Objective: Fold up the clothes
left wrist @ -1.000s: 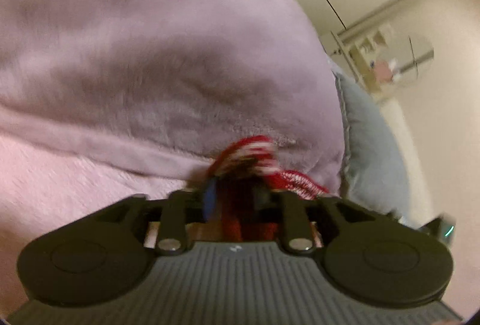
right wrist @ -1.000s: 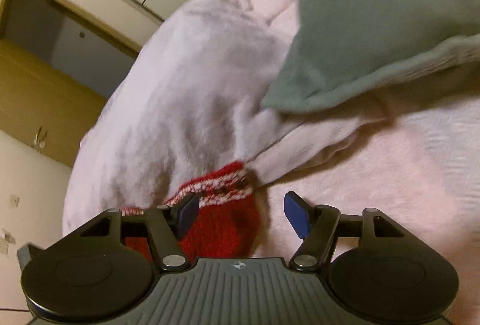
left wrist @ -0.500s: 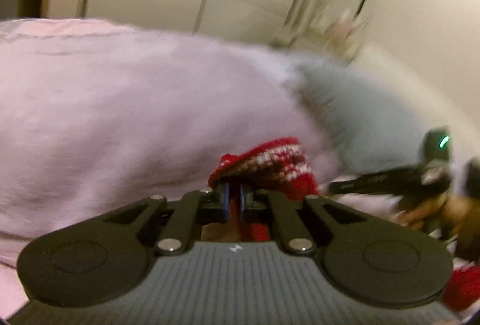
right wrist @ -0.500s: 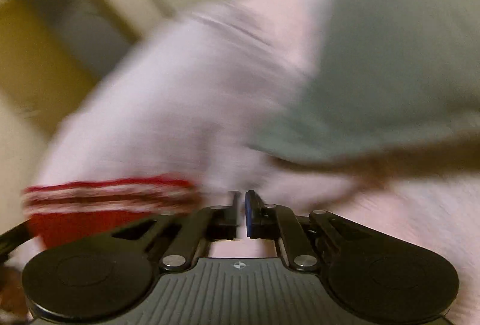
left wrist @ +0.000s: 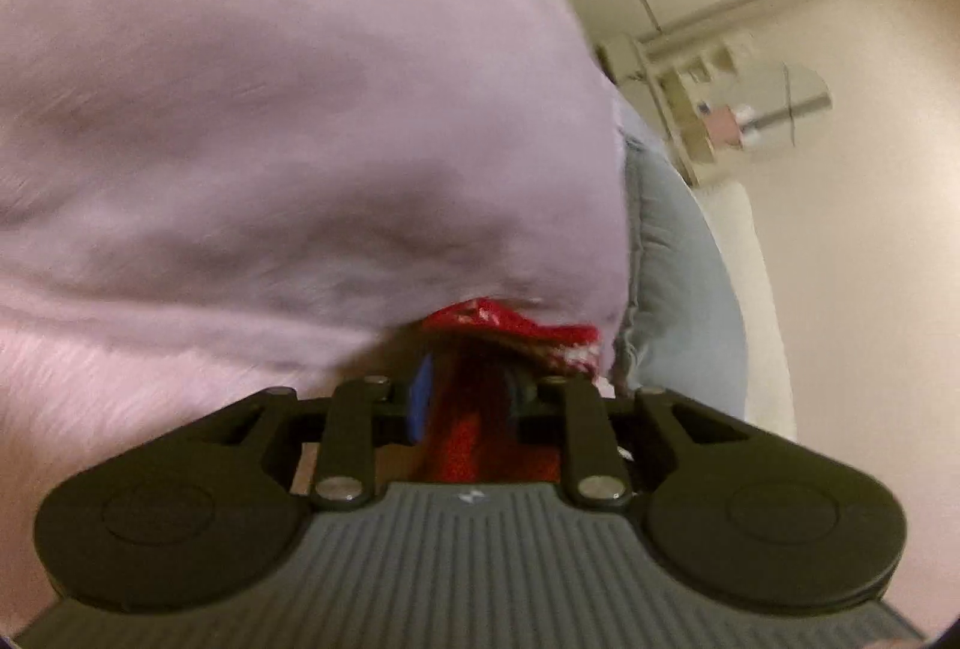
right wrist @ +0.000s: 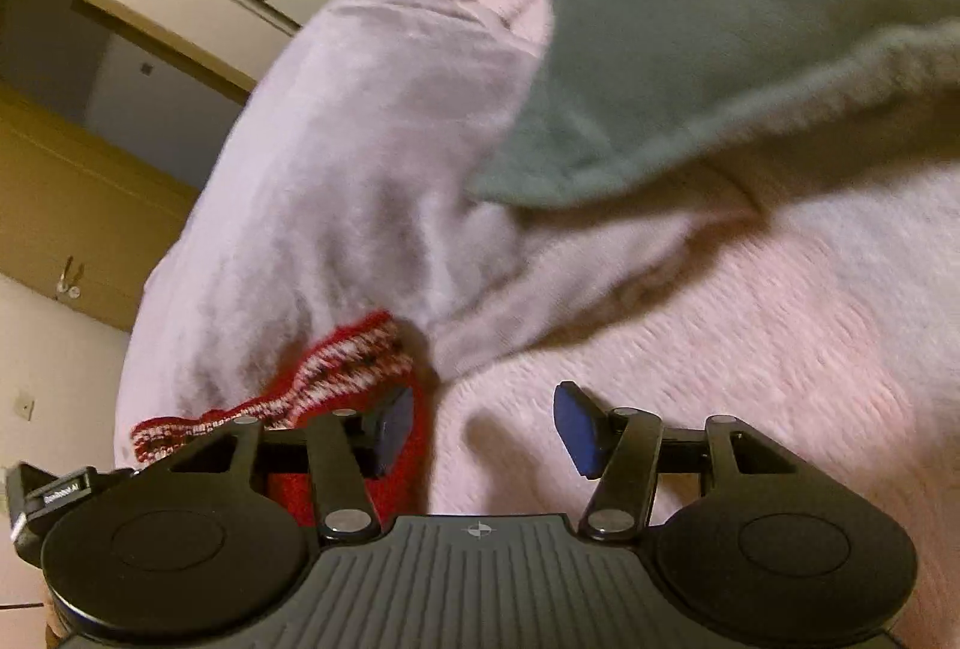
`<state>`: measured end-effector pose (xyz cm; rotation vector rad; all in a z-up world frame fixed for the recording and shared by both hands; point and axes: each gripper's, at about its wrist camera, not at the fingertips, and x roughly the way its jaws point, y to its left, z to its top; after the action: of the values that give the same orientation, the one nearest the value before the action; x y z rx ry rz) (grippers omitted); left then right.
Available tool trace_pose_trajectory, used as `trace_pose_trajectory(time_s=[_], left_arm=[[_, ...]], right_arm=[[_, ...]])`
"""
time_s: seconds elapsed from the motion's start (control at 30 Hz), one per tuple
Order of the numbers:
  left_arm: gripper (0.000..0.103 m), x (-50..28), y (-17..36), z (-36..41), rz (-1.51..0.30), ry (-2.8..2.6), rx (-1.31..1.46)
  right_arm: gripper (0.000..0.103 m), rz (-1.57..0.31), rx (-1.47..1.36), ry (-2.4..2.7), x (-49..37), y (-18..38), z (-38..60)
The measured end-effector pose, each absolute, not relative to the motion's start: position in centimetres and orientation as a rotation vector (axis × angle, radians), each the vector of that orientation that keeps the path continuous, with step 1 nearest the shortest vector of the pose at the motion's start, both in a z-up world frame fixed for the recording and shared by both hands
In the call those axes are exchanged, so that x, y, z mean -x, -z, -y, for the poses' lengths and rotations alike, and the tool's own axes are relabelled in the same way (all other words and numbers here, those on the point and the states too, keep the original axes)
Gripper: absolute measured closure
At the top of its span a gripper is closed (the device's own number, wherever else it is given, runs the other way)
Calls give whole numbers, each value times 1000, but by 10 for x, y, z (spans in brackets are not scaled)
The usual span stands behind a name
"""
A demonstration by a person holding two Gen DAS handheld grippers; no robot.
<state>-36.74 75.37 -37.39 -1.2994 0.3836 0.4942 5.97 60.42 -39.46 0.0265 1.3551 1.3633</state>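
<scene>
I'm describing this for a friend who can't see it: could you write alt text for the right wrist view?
The right gripper, its jaws opening with nothing between them, hangs over a pink bedspread. A red knitted garment lies just past its left finger, against a rumpled pale lilac blanket, with a grey-green pillow behind.

Red knit garment [right wrist: 336, 385], one edge banded in a white-and-dark pattern. Lower left of the right wrist view: lies bunched on the pink bedding, patterned band running diagonally up toward frame centre, upper end tucked against the pale lilac fabric. Left wrist view, lower centre: red knit [left wrist: 474, 427] runs up the frame, patterned edge folded over on top. Blurred; garment type unclear.
</scene>
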Motion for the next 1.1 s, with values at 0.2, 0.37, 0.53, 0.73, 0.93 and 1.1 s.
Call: trace_pose_trajectory(time_s=[0.2, 0.37, 0.53, 0.73, 0.93, 1.1], left_arm=[[68, 390, 390, -753, -124, -504, 1525], [66, 373, 407, -756, -74, -495, 1640], [103, 343, 396, -766, -173, -442, 1562], [102, 266, 301, -770, -778, -606, 633], [99, 209, 322, -728, -1114, -646, 106], [100, 224, 335, -749, -986, -696, 399]], right_arm=[[47, -1399, -117, -1313, -79, 388, -569], [47, -1401, -120, -1304, -79, 378, -557], [47, -1379, -78, -1309, -75, 373, -559], [47, -1290, 32, -1373, -65, 362, -572], [47, -1204, 92, -1536, -27, 348, -601], [48, -1012, 271, -1640, 18, 339, -630]])
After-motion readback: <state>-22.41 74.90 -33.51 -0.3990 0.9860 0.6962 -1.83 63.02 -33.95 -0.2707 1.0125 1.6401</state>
